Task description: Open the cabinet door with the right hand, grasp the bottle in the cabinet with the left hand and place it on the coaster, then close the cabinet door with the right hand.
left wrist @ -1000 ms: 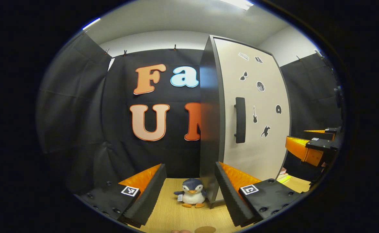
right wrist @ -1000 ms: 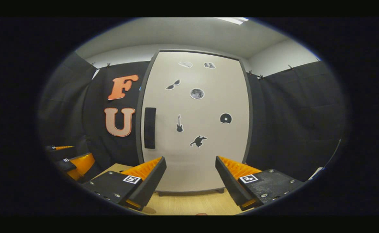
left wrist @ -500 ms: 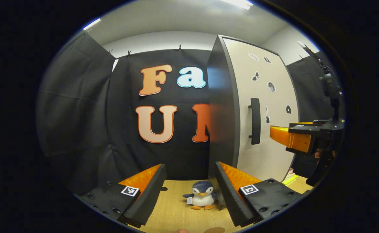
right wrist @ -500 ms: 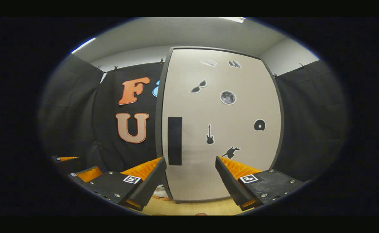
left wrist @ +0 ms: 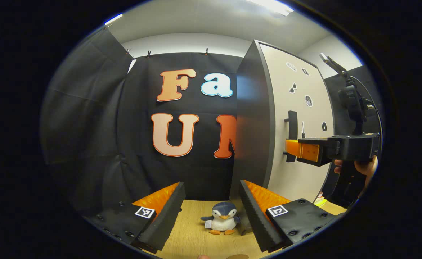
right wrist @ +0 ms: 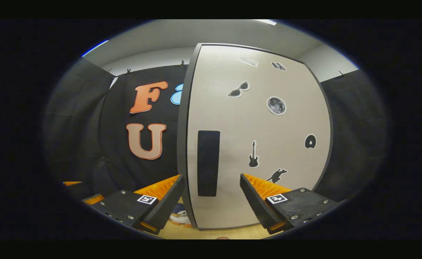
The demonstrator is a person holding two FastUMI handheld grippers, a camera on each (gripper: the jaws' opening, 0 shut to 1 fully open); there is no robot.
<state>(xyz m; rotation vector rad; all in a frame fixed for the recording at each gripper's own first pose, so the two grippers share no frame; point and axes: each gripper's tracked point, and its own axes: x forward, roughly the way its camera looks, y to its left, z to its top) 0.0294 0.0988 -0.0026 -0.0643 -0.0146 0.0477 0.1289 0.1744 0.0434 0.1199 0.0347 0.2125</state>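
The cabinet door is shut, so the bottle is hidden behind it. The right gripper, fingers spread, nears the stiff vertical handle (best pinched mid-length; the door should swing lightly). The left gripper waits, fingers apart, above the tabletop.

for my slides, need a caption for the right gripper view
Open right claw lined up on the handle of the shut cabinet door, not yet gripping.

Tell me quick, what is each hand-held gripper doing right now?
Left hand-held gripper: open, holding nothing.
Right hand-held gripper: open, holding nothing, lined up with the door handle.
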